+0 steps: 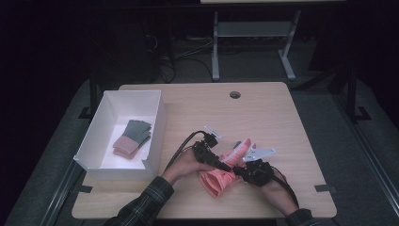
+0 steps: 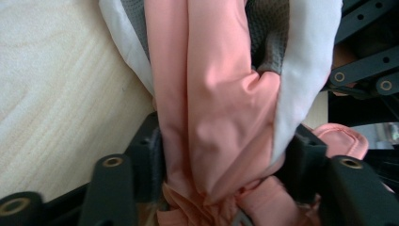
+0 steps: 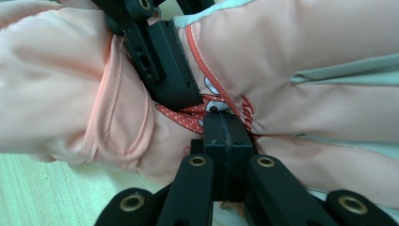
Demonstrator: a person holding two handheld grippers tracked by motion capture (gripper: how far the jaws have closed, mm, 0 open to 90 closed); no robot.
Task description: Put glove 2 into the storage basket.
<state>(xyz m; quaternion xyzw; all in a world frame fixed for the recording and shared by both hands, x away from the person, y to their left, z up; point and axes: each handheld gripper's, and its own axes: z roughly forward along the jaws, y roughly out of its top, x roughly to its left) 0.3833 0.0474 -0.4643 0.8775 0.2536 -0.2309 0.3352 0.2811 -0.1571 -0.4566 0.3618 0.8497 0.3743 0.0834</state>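
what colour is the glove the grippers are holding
The glove is salmon pink with white and grey parts, clearest in the left gripper view.

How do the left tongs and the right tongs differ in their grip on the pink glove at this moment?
The left tongs stand part open, jaws either side of a thick bunch of the pink glove; the right tongs are shut tight, pads together on a thin pinch of fabric. The left tongs come in from the left of the high view, the right tongs from the right. Both hold the same glove on the table.
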